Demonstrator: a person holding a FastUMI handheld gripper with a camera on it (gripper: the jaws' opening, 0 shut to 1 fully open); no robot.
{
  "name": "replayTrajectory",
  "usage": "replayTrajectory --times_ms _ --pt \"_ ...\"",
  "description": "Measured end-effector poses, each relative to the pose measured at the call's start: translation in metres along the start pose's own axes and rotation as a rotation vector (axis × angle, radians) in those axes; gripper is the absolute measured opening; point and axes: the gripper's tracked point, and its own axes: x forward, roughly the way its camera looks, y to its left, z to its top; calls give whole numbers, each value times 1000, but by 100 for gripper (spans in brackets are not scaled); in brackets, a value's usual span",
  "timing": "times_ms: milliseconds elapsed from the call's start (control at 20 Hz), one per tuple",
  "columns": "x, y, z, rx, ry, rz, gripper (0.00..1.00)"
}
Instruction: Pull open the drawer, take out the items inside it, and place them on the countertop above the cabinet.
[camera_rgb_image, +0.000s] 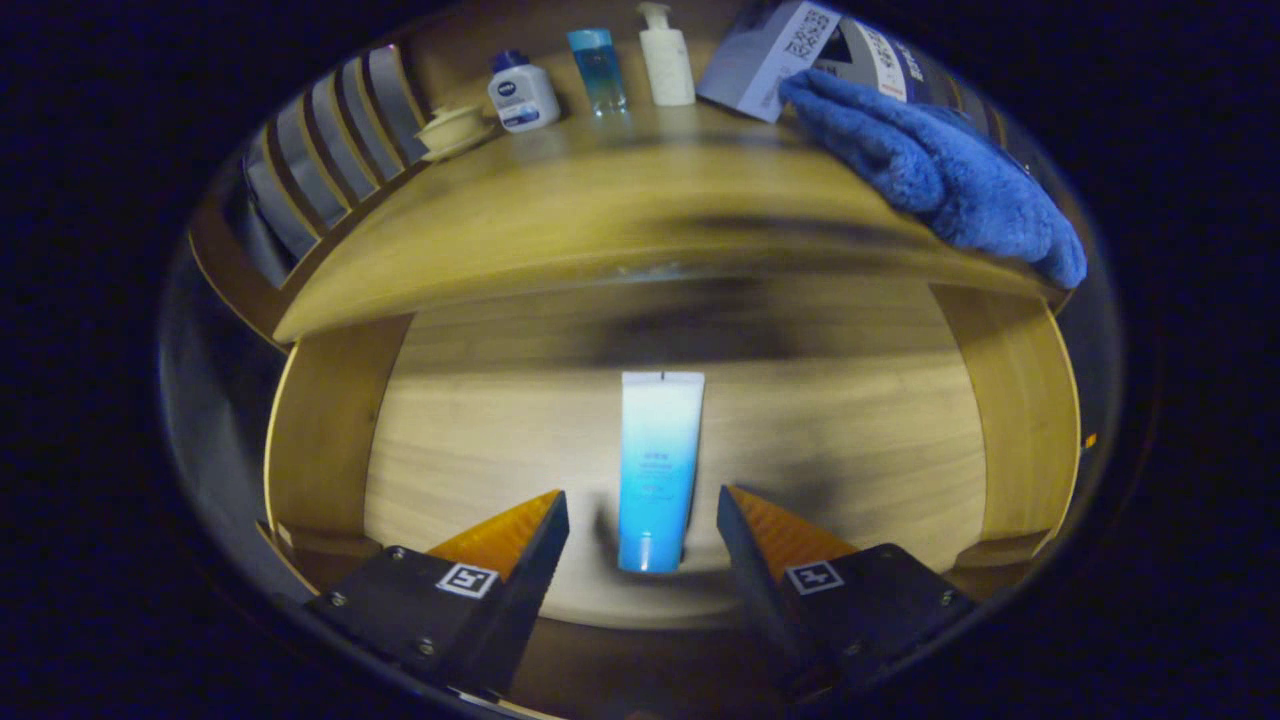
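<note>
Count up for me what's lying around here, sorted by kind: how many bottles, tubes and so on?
Bottles on the countertop: 3 (squat white bottle, clear blue bottle, white pump bottle)
Tubes in the open drawer: 1 (blue-and-white tube, between the open gripper fingers)
Small cream dishes: 1
Boxes: 1
Blue fluffy cloths: 1
Total: 7

Gripper (642, 505) pointing forward and downward, fingers spread wide apart, not pressing on anything. Left finger (515, 540) and right finger (770, 535) at about the same height, tips turned a little toward each other. Both finger bases carrying a small square marker. Jaws clearly parted, a broad gap between.
</note>
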Motion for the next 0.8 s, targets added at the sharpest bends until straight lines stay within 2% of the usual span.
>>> replayTrajectory --times_ms 100,200,300,400,550,600,700,800 --pt "0 -1 2 8 -5 4 83" --pt "7 -10 0 28 13 -30 75" --pt "14 -12 -2 88 44 -17 61" --pt "13 -13 -2 93 45 -26 61" --pt "20 -17 1 29 7 -73 56" --pt "21 -21 6 30 4 -88 40" --pt "14 -22 6 61 -4 -78 37" --pt "7 -15 11 109 -34 -11 37"
